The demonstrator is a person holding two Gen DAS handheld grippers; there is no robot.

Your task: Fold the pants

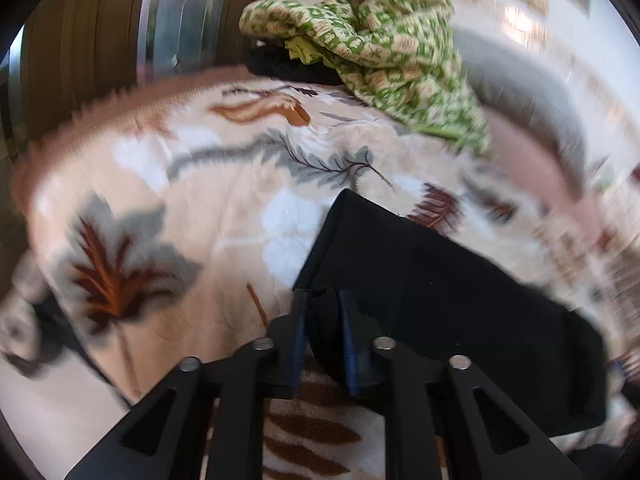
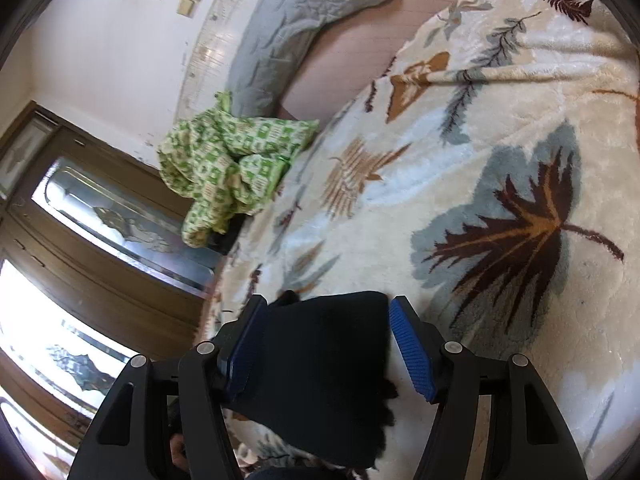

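The black pants [image 1: 440, 280] lie on a cream blanket with a leaf print [image 1: 208, 200]. In the left wrist view my left gripper [image 1: 324, 320] is shut on a bunched fold of the black pants at their near edge. The cloth spreads to the right from the fingers. In the right wrist view my right gripper [image 2: 328, 340] is open, with its blue pads [image 2: 412, 348] on either side of the black pants [image 2: 320, 368], which lie between the jaws on the blanket [image 2: 480, 160].
A crumpled green patterned cloth [image 1: 380, 48] lies at the far side of the bed over some dark clothes; it also shows in the right wrist view [image 2: 228, 164]. A grey quilted pillow [image 2: 288, 40] lies by the wall. A wooden glass-paned door [image 2: 100, 220] stands beyond the bed edge.
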